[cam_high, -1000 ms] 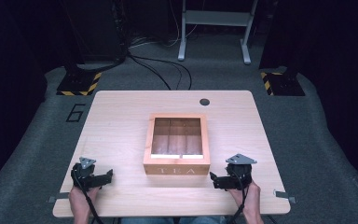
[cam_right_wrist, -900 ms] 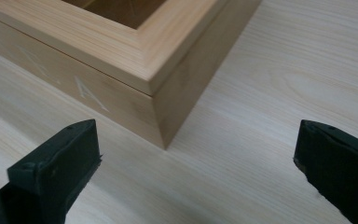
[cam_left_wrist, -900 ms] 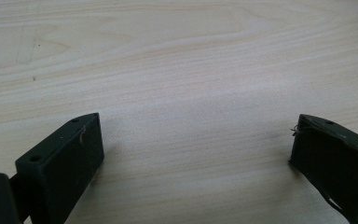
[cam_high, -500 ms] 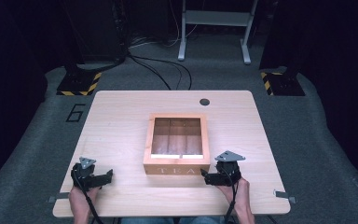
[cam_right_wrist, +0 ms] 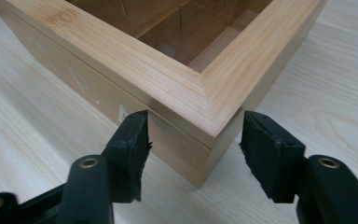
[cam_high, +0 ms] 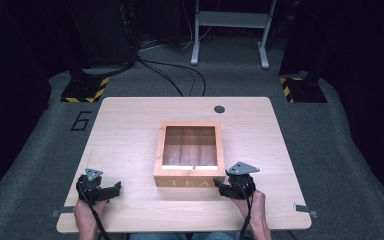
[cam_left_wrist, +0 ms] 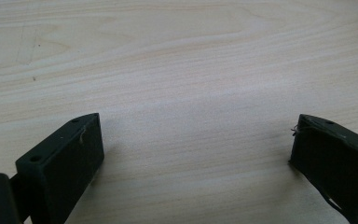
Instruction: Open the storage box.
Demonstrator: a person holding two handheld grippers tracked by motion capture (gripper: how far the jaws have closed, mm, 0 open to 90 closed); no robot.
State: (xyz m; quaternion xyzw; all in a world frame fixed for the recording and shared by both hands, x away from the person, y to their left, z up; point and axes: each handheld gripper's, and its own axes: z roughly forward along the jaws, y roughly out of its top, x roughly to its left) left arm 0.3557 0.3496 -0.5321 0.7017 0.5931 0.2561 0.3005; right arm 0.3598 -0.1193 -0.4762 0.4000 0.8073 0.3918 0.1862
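A wooden tea box (cam_high: 190, 181) with a glass-panelled lid stands shut in the middle of the table (cam_high: 130, 135); "TEA" is printed on its front face. My right gripper (cam_high: 219, 186) is at the box's front right corner. In the right gripper view the right gripper (cam_right_wrist: 193, 135) is open, with one jaw on each side of the box (cam_right_wrist: 205, 88) corner, just below the lid seam and not pressing on it. My left gripper (cam_high: 116, 188) rests near the table's front left. The left gripper (cam_left_wrist: 196, 140) stands open over bare wood.
A round black cable grommet (cam_high: 219, 109) sits near the table's far edge. On the floor behind lie cables (cam_high: 170, 75), two yellow-and-black striped bases (cam_high: 82, 90), and a white frame stand (cam_high: 230, 30). There is free tabletop left and right of the box.
My right gripper has moved left and slightly forward, from beside the box to its front right corner. The left gripper has stayed put.
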